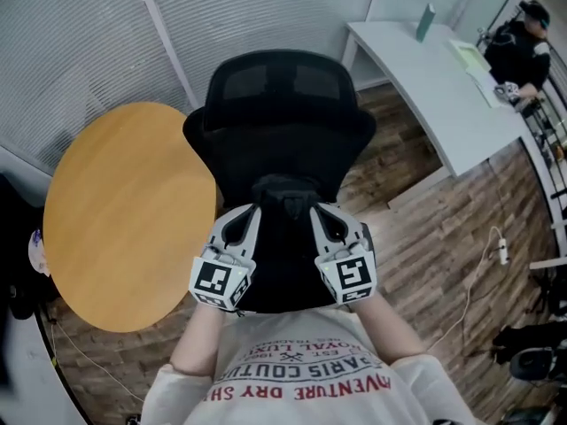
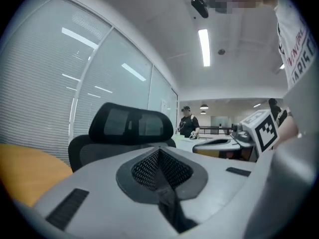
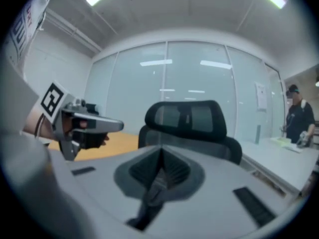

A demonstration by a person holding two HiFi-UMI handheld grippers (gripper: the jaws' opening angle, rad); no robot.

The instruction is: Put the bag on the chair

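1. Black webbing (image 2: 172,210) runs between the closed pads of the left tool (image 1: 248,218), which is clenched on it. The right tool (image 1: 321,215) is clenched the same way on its own length. These are likely the bag's carrying straps, one taken on each side so the load stays level.
2. Between the two tools, the black bag (image 1: 283,242) sits low in front of the person's chest, over the chair's seat. It is black on black, so whether it rests on the seat or hangs just clear cannot be told.
3. Just beyond, the black mesh office chair (image 1: 282,104) faces the person with its back upright. With the seat squarely ahead, only settling the bag and letting go appears to remain.
4. A round wooden worktop (image 1: 124,211) stands close beside the chair on the left.
5. Far right, a person in dark clothes (image 1: 518,47) is at a white worktop (image 1: 425,87) that carries a bottle (image 1: 426,22).
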